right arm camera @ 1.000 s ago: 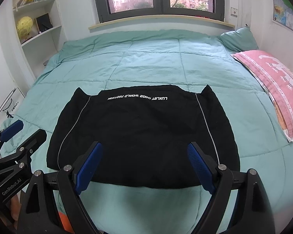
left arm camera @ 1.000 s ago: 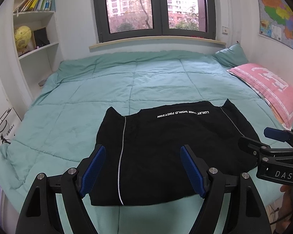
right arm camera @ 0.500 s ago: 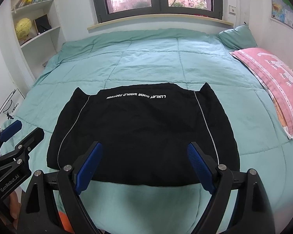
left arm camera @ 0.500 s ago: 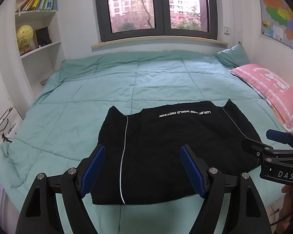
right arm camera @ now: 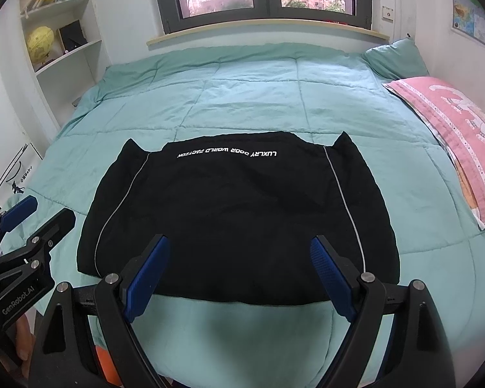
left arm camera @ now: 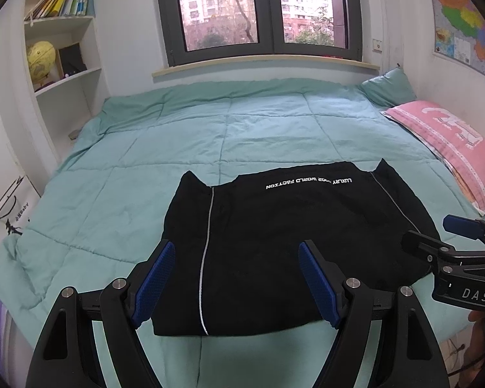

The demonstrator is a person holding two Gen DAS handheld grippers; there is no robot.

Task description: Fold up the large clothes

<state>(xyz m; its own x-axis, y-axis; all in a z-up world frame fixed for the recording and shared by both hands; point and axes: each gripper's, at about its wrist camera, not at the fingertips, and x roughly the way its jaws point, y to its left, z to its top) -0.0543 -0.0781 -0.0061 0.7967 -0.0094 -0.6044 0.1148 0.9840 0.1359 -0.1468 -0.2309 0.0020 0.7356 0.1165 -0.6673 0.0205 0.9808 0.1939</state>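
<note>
The black garment (right arm camera: 239, 213) lies folded flat on the teal quilt (right arm camera: 242, 97). Only the right view shows both piping lines fully. Left gripper (left arm camera: 236, 278) and right gripper (right arm camera: 239, 271) hover wide open, empty, nearly unmoved since earlier.

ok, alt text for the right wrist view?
A folded black garment with white lettering lies flat on a teal quilt, the open right gripper hovering empty over its near edge. The left gripper shows at left, a pink pillow at right.

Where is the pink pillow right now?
The pink pillow lies along the bed's right edge in both views, below the teal pillow, right of the black garment.
</note>
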